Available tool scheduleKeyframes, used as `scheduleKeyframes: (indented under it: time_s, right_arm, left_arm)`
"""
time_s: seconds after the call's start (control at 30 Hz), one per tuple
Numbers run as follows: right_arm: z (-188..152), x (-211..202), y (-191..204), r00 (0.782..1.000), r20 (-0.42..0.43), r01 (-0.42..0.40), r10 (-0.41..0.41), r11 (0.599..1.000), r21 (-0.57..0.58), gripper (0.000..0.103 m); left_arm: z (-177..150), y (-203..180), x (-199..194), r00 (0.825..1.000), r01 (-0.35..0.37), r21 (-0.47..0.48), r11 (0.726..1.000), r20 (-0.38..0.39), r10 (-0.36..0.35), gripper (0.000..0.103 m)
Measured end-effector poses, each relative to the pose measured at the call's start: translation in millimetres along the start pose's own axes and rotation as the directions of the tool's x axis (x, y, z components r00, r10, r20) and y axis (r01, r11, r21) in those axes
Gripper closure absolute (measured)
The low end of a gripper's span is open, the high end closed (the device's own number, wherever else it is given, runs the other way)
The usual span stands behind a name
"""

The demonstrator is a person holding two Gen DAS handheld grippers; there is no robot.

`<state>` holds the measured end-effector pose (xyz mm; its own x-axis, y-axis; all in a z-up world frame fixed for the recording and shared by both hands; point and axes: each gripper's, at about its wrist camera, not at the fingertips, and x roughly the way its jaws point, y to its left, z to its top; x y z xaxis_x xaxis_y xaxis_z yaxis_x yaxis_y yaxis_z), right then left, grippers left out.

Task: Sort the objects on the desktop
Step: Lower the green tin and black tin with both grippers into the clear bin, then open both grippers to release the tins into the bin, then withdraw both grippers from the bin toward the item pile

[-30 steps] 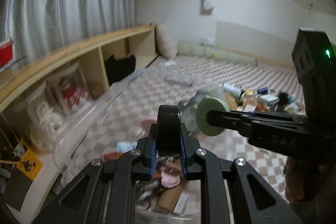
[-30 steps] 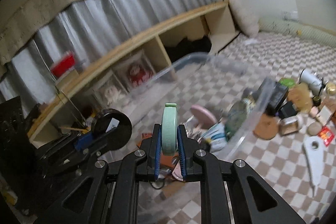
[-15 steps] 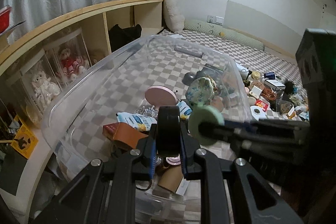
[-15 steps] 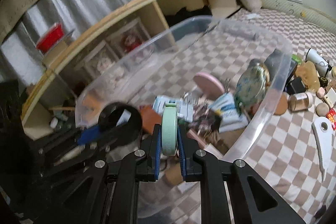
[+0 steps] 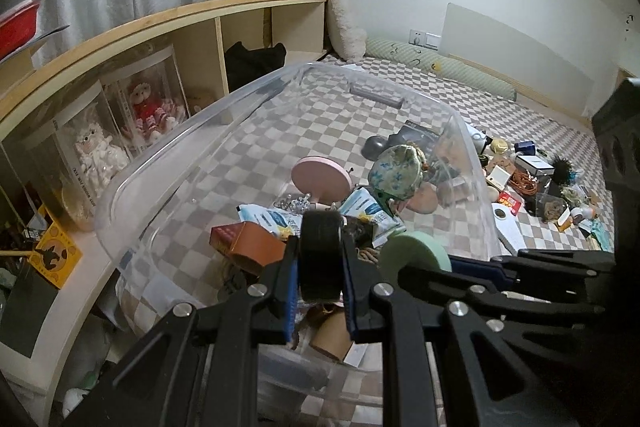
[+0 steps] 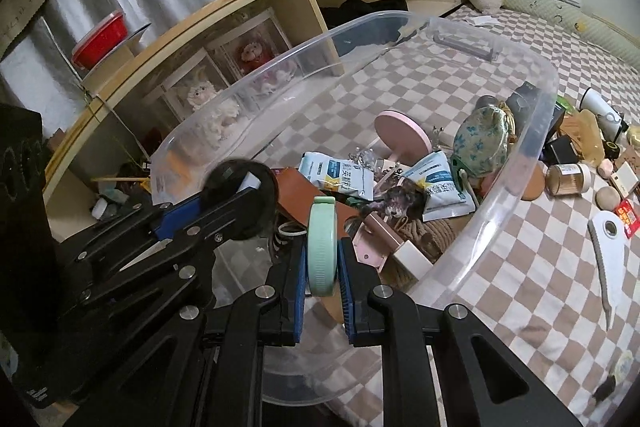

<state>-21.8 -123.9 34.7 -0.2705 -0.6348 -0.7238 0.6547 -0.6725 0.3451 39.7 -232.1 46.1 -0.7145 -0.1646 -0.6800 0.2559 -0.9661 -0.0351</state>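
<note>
My left gripper is shut on a round black case, held edge-on above the near end of a clear plastic bin. My right gripper is shut on a round mint-green case, also above the bin's near end. The two grippers are side by side: the green case shows in the left wrist view, the black case in the right wrist view. The bin holds a pink disc, a floral pouch, white-blue packets and a brown box.
Several small items lie on the checkered mat right of the bin: a brown jar, a white comb-like tool, a white bottle. A wooden shelf with boxed dolls runs along the left.
Both grippers, still holding their cases, have come down and forward towards the bin. The bin and its contents now fill more of both views.
</note>
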Motion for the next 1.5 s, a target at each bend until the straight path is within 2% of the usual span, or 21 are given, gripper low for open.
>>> scheduleKeyframes:
  time_s: [0.1, 0.13, 0.17, 0.2, 0.23, 0.33, 0.47, 0.57, 0.67, 0.7, 0.73, 0.8, 0.83, 0.9, 0.97, 1.03, 1.13, 1.2, 1.37, 1.5]
  right_arm:
    - [-1, -2, -3, 1.000, 0.002, 0.003, -0.004, 1.000, 0.020, 0.087]
    - [0, -2, -4, 1.000, 0.002, 0.007, -0.007, 1.000, 0.024, 0.087]
    - [-1, -3, -4, 1.000, 0.000, 0.013, -0.013, 1.000, 0.026, 0.087]
    - [-1, -3, -5, 1.000, -0.001, 0.020, -0.020, 0.999, 0.028, 0.087]
    - [-1, -4, -6, 1.000, -0.003, 0.024, -0.024, 0.999, 0.031, 0.087]
    - [-2, -4, -9, 1.000, -0.003, 0.008, -0.008, 0.999, 0.039, 0.087]
    - [-3, -5, -5, 1.000, 0.012, 0.025, -0.026, 0.999, 0.022, 0.087]
    - [-5, -7, -4, 0.999, 0.032, 0.026, -0.027, 1.000, 0.017, 0.087]
    - [-6, -10, -5, 0.997, 0.050, 0.053, -0.054, 0.998, 0.021, 0.087]
    - [-6, -12, -4, 0.995, 0.059, 0.078, -0.079, 0.997, 0.018, 0.087]
    - [-5, -15, -4, 0.991, 0.074, 0.107, -0.108, 0.994, 0.015, 0.086]
    - [-4, -21, -3, 0.981, 0.105, 0.164, -0.164, 0.986, 0.011, 0.066]
    - [-3, -25, -4, 0.973, 0.127, 0.190, -0.190, 0.982, 0.014, 0.061]
    - [-2, -33, -6, 0.951, 0.155, 0.265, -0.267, 0.964, 0.029, 0.027]
    - [-2, -38, -12, 0.950, 0.165, 0.262, -0.266, 0.964, 0.048, 0.013]
    - [-2, -42, -18, 0.955, 0.162, 0.241, -0.249, 0.968, 0.071, 0.013]
    - [-4, -45, -21, 0.948, 0.168, 0.262, -0.270, 0.963, 0.070, 0.010]
    - [-7, -46, -23, 0.944, 0.171, 0.275, -0.282, 0.959, 0.068, 0.001]
    - [-16, -52, -28, 0.933, 0.192, 0.298, -0.306, 0.952, 0.069, 0.000]
    - [-25, -64, -39, 0.912, 0.220, 0.335, -0.346, 0.938, 0.088, 0.000]
  left_arm:
    - [-1, 1, 0, 1.000, -0.006, -0.002, 1.000, -0.001, 0.006, 0.085]
    - [-2, 1, -1, 1.000, -0.009, -0.003, 1.000, -0.001, 0.009, 0.081]
    - [-2, 2, -1, 1.000, -0.015, -0.010, 1.000, 0.000, 0.015, 0.072]
    - [-2, 3, -1, 1.000, -0.023, -0.017, 1.000, 0.000, 0.023, 0.056]
    - [-2, 6, -2, 0.999, -0.042, -0.025, 0.999, 0.009, 0.042, 0.046]
    - [-2, 12, -6, 0.999, -0.028, -0.053, 0.998, 0.022, 0.029, 0.041]
    - [-1, 13, -8, 0.998, -0.061, -0.048, 0.997, 0.032, 0.062, 0.037]
    - [-1, 15, -12, 0.995, -0.084, -0.053, 0.995, 0.047, 0.086, 0.029]
    - [-1, 17, -16, 0.990, -0.121, -0.056, 0.991, 0.070, 0.125, 0.014]
    - [0, 18, -17, 0.989, -0.125, -0.055, 0.991, 0.073, 0.129, 0.004]
    - [0, 19, -19, 0.988, -0.126, -0.060, 0.990, 0.077, 0.131, 0.000]
    - [0, 21, -22, 0.986, -0.134, -0.071, 0.988, 0.086, 0.140, 0.000]
    - [0, 23, -23, 0.986, -0.136, -0.078, 0.988, 0.089, 0.143, 0.000]
    - [1, 28, -27, 0.986, -0.129, -0.097, 0.987, 0.094, 0.138, 0.000]
    - [1, 31, -30, 0.984, -0.139, -0.106, 0.985, 0.097, 0.149, 0.000]
    - [2, 30, -32, 0.983, -0.146, -0.104, 0.984, 0.099, 0.156, 0.000]
    - [1, 25, -33, 0.983, -0.144, -0.093, 0.985, 0.098, 0.153, 0.000]
    - [1, 20, -34, 0.983, -0.145, -0.076, 0.986, 0.099, 0.152, 0.000]
    - [0, 6, -35, 0.983, -0.144, -0.041, 0.989, 0.105, 0.147, 0.000]
    - [-1, -5, -37, 0.984, -0.138, -0.025, 0.990, 0.115, 0.140, 0.000]
